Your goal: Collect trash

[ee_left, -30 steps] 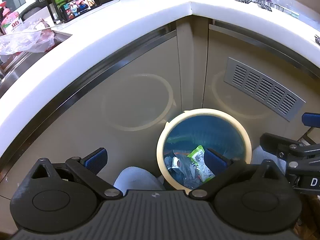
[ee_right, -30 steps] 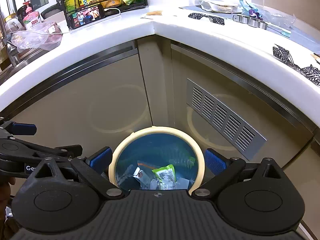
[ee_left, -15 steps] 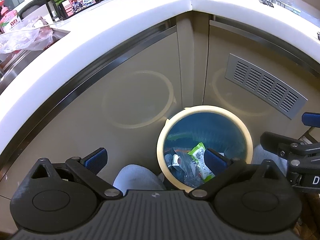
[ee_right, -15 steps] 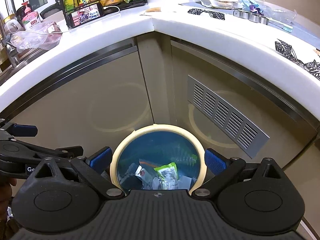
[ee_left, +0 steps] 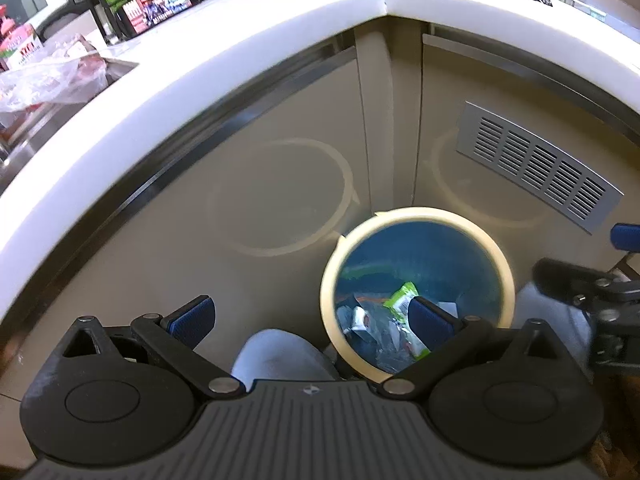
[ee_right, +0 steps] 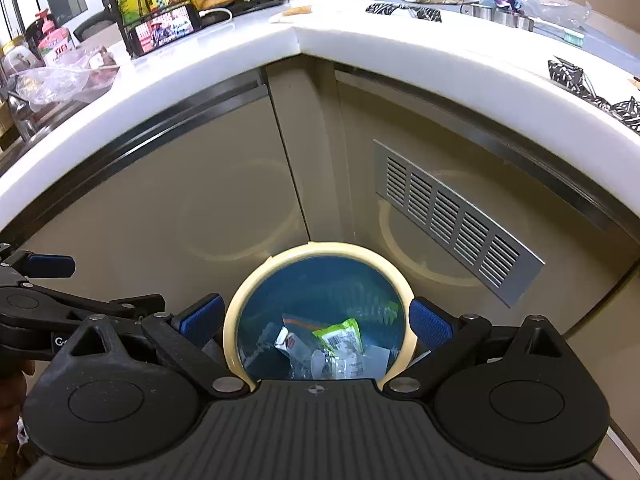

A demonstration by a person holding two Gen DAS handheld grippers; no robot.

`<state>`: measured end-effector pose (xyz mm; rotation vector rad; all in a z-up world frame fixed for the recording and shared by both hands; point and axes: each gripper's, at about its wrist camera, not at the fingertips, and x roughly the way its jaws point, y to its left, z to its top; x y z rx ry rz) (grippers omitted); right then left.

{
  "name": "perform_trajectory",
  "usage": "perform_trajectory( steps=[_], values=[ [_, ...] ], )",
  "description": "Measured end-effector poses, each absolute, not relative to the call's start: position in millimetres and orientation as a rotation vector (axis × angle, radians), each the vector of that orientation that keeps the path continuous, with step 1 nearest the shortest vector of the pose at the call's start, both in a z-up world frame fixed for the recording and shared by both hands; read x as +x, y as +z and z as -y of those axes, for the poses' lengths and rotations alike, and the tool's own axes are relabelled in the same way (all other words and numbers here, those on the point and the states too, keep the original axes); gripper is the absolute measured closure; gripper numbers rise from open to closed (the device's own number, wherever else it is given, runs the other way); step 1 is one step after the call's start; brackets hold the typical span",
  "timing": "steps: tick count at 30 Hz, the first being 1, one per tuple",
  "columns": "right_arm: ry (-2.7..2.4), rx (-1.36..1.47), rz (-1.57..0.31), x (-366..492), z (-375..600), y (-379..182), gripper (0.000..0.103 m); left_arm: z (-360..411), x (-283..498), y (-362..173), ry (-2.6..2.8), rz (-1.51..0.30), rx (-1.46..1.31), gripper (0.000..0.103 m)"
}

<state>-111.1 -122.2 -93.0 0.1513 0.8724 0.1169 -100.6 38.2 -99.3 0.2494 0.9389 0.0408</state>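
Round trash bin [ee_right: 320,250] with cream rim and blue liner stands on the floor in the cabinet corner under the white counter [ee_right: 360,46], holding a green wrapper [ee_right: 340,334], white packets and clear plastic at the bottom. Right gripper [ee_right: 316,318] is spread wide, empty, fingers straddling the bin rim from above. Left gripper [ee_left: 310,316] is also spread, empty, its right finger [ee_left: 430,320] over the bin's near edge, the left one off to the side over a grey-clad knee [ee_left: 280,354].
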Motion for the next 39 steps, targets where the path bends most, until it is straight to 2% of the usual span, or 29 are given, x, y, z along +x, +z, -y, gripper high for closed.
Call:
perform_trajectory(
  steps=[12,19,23,34,39],
  values=[
    [0.155,0.195,-0.688,-117,143,-55,0.004,-47,-85,-71,0.070,-0.904,0.237,0.000],
    [0.051,0.241,-0.513,-107,195,-10,0.004,-49,-72,-45,0.088,-0.863,0.191,0.000],
    [-0.037,0.222,-0.404,-93,233,13,0.001,-43,-65,-29,0.070,-0.838,0.169,0.000],
    [-0.250,0.208,-0.334,-37,313,23,0.000,-9,-38,10,-0.018,-0.769,0.111,0.000],
    [-0.310,0.301,-0.337,-6,347,23,0.000,5,-27,21,-0.040,-0.744,0.089,0.000]
  ],
)
